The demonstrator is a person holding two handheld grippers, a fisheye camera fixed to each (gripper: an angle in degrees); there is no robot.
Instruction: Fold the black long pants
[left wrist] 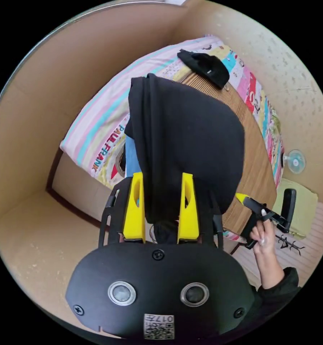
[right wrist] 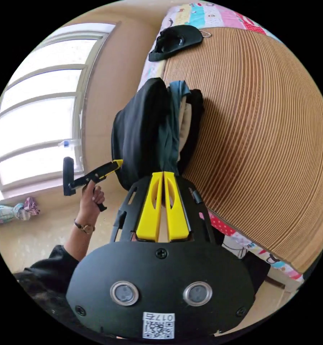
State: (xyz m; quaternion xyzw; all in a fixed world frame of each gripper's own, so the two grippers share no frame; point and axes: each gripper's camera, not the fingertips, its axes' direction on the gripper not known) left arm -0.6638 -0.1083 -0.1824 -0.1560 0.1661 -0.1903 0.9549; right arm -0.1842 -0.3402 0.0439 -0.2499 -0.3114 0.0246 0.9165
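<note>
Both cameras ride behind their fingers, close to the black pants (left wrist: 190, 143). Each faces the bed (right wrist: 262, 125). Shared: pants, bed.

You had a bed (left wrist: 97, 133) with a woven mat (right wrist: 262, 136), beige walls (left wrist: 61, 82), a bright window (right wrist: 36, 125), a small fan (left wrist: 295, 161).

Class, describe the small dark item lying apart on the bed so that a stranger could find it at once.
Start at the bed's ribbed tan mat. Follow it to the far end, where the colourful patchwork sheet begins. There a small black garment lies crumpled and alone, flat on the mat, unlike the black pants held up by the grippers.
</note>
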